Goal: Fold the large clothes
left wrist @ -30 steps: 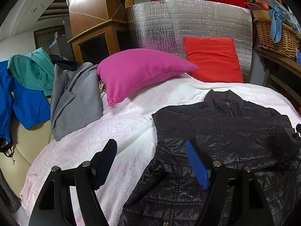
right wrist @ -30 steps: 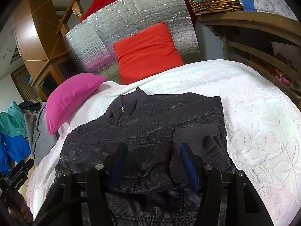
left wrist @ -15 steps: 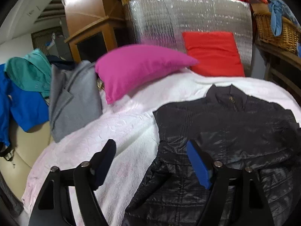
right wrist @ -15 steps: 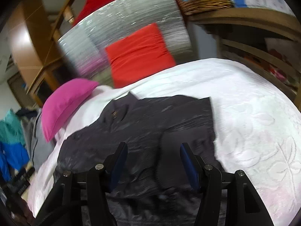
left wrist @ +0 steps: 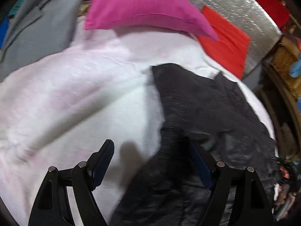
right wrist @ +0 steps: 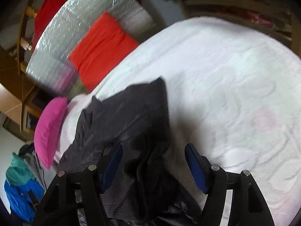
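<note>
The black jacket (left wrist: 203, 113) lay spread on the white bedspread (left wrist: 84, 98), near the pink pillow (left wrist: 143, 9); the left gripper (left wrist: 150, 156) hung released over its left edge; the right gripper (right wrist: 153, 159), jaws opening, straddled its right edge without pinching it.

Left gripper (left wrist: 151, 153) angled downward, jaws spread wide, right gripper (right wrist: 153, 155) tilted downward, jaws opening
</note>
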{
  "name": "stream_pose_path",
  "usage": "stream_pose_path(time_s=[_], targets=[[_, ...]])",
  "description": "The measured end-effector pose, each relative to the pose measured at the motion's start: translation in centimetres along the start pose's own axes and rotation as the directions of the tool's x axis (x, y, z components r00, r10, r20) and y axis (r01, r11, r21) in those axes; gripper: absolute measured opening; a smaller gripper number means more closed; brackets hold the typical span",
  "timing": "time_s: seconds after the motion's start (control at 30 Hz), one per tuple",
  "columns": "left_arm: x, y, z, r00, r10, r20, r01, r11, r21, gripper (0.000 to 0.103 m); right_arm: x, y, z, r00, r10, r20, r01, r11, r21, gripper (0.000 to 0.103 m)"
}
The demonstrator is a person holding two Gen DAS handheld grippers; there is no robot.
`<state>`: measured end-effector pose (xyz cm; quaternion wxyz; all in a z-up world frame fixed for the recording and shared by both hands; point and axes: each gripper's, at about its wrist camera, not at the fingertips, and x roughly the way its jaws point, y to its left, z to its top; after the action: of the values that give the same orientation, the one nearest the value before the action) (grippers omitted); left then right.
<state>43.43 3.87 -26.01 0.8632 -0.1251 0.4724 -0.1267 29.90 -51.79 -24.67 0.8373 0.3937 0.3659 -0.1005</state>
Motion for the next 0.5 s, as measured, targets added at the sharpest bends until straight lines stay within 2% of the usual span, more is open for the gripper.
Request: stream_pose_path(time_s=[0.03, 0.07, 0.1, 0.17, 0.23, 0.27, 0.33, 0.4, 0.43, 0.5], targets=[[0.1, -0.7, -0.1, 1.000, -0.016, 0.004, 0.015, 1.000, 0.020, 0.079, 0.6, 0.3, -0.3, 1.000, 0.012, -0.022, -0.012, 1.000, -0.007, 0.072], [0.2, -1.2, -0.3, 1.000, -0.021, 0.006, 0.021, 0.999, 0.036, 0.066, 1.1, 0.6, -0.6, 0.999, 0.022, -0.047, -0.023, 1.000, -0.017, 0.069], [0.5, -1.7, -0.4, 1.000, -0.030, -0.002, 0.030, 0.998, 0.048, 0.047, 1.4, 1.0, -0.9, 0.997, 0.027, -0.067, -0.029, 0.999, -0.033, 0.061], [0.6, -2.4, -0.7, 1.000, -0.019, -0.005, 0.019, 0.998, 0.066, 0.041, 1.5, 2.2, -1.5, 0.998, -0.011, -0.057, 0.006, 0.995, -0.096, 0.043], [-0.1, -3.2, -0.8, 1.000, 0.001, 0.022, -0.003, 0.995, 0.095, 0.031, 0.4, 3.9, -2.1, 0.998, -0.060, 0.002, 0.059, 0.982, -0.181, 0.031], [-0.5, -3.4, -0.6, 0.999, -0.006, 0.034, 0.002, 0.996, 0.094, 0.027, -0.5, 4.5, -2.1, 0.998, -0.054, 0.038, 0.060, 0.978, -0.201, 0.028], [-1.6, -3.7, -0.5, 0.997, -0.017, 0.071, 0.010, 0.995, 0.103, 0.026, -2.0, 5.4, -2.3, 0.995, -0.027, 0.091, 0.048, 0.972, -0.230, 0.027], [-1.6, -4.0, -0.5, 0.998, 0.012, 0.068, -0.021, 0.992, 0.124, 0.026, -2.6, 6.1, -2.6, 0.992, -0.027, 0.122, 0.058, 0.964, -0.259, 0.027], [-1.0, -4.0, -0.7, 0.998, 0.035, 0.046, -0.040, 0.991, 0.126, 0.026, -2.1, 6.0, -2.7, 0.992, -0.050, 0.113, 0.080, 0.960, -0.269, 0.027], [0.5, -3.7, -0.9, 0.997, 0.071, -0.012, -0.069, 0.989, 0.128, 0.035, 0.0, 5.0, -2.7, 0.991, -0.125, 0.053, 0.134, 0.959, -0.248, 0.030]])
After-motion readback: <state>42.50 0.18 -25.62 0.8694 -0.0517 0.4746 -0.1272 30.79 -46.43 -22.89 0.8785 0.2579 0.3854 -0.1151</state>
